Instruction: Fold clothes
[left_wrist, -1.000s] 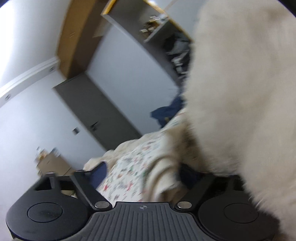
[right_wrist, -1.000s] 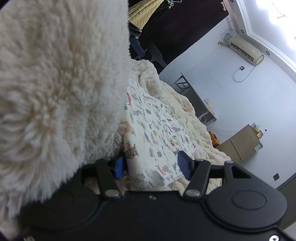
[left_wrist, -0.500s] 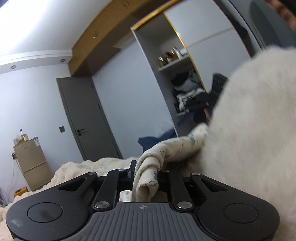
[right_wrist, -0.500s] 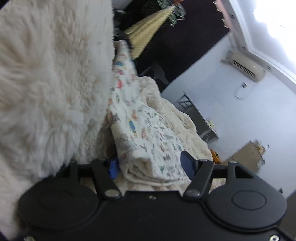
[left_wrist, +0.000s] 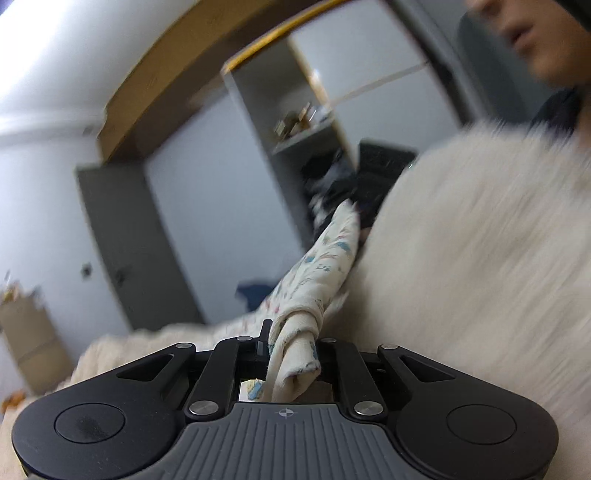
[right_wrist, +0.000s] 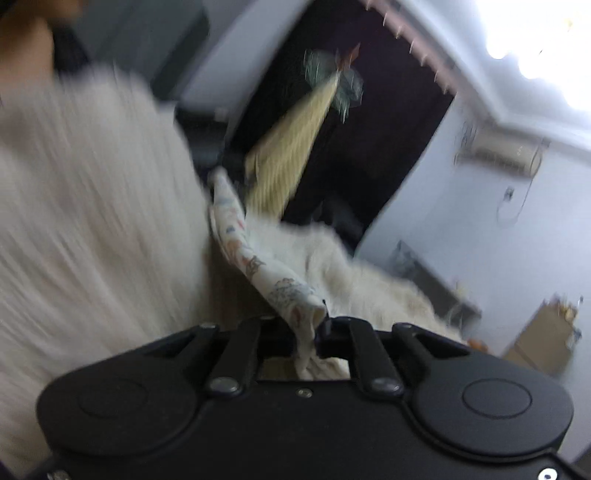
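My left gripper (left_wrist: 291, 345) and right gripper (right_wrist: 314, 328) each pinch a bunched corner of the cream, colourfully printed cotton garment (left_wrist: 325, 266), strung between them, off the fluffy bed (right_wrist: 369, 277). I'd say no fold is made; everything remains.

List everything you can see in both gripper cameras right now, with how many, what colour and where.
printed garment: one, cream with small coloured figures, stretched between both grippers
fluffy blanket: one, cream, on the bed below the garment
door: one, grey, shut, in the far wall
open cabinet: one, grey, gold edge, small items on a shelf, dark clothes below
small fridge: one, beige, left of the door
air conditioner: one, white, high on the wall
yellow cloth: one, hanging against a dark opening
fluffy sleeve: cream, person's, blurred
left gripper: black, shut on printed garment
right gripper: black, just closed on printed garment
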